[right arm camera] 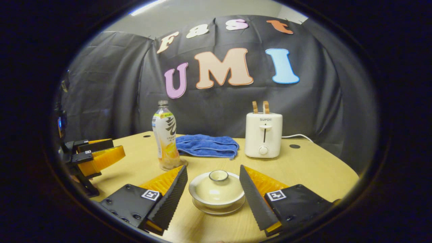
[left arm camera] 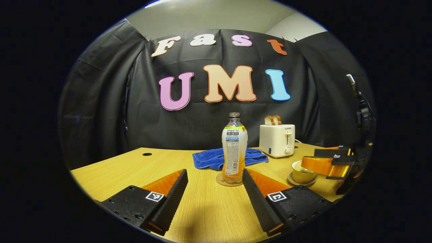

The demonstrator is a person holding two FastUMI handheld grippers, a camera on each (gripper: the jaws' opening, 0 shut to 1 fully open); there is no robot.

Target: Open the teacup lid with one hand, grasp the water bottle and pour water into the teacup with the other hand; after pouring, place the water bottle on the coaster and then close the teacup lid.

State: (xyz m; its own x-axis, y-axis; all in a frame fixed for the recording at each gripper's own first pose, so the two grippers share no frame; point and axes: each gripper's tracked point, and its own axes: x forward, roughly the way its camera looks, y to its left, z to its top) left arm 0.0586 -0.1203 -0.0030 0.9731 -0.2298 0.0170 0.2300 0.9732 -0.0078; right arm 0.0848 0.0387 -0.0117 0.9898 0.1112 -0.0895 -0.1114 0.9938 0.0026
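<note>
A clear water bottle (left arm camera: 234,148) with orange drink stands upright on a round coaster (left arm camera: 224,182) mid-table. My left gripper (left arm camera: 214,172) is open, just short of the bottle and not touching it. It appears at the far left of the right gripper view (right arm camera: 118,147). The pale teacup (right arm camera: 217,197) sits on a saucer with its lid (right arm camera: 218,187) on. My right gripper (right arm camera: 212,168) is open, one finger on each side of the cup, touching nothing. The left gripper view shows the teacup (left arm camera: 302,172) partly behind the right gripper (left arm camera: 308,159). The bottle (right arm camera: 166,140) stands left of the cup.
A folded blue cloth (right arm camera: 206,145) lies behind the bottle and cup. A white toaster (right arm camera: 263,135) with two bread slices stands at the back right, its cord trailing right. The wooden table (left arm camera: 202,209) has cable holes near its far edge.
</note>
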